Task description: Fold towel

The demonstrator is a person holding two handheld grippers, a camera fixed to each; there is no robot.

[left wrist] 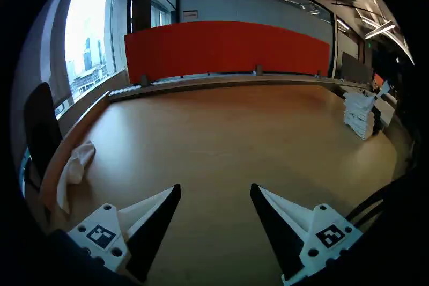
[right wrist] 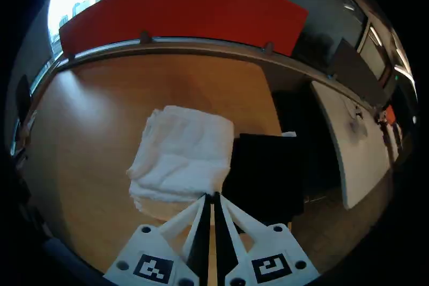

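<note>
Right gripper (right wrist: 213, 197) jaws together, by near edge of folded white towel (right wrist: 182, 152) | left gripper (left wrist: 214, 187) jaws apart | crumpled white towel (left wrist: 75, 165) off its left, at left edge of tabletop (left wrist: 225, 125); I'd lead left.

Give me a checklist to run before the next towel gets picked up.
1. Left tongs open and holding nothing: ok.
2. Right tongs open for a grasp: not ok, they are shut, with the tips over the stack's near edge.
3. Loose towel located: ok, it lies crumpled at the table's left edge.
4. Folding space on the table: ok, the wood ahead of the left tongs is bare.
5. Stack resting neatly on the table: ok.
6. Stack fully clear of the table's edge: cannot tell, as a dark object borders its side.
</note>
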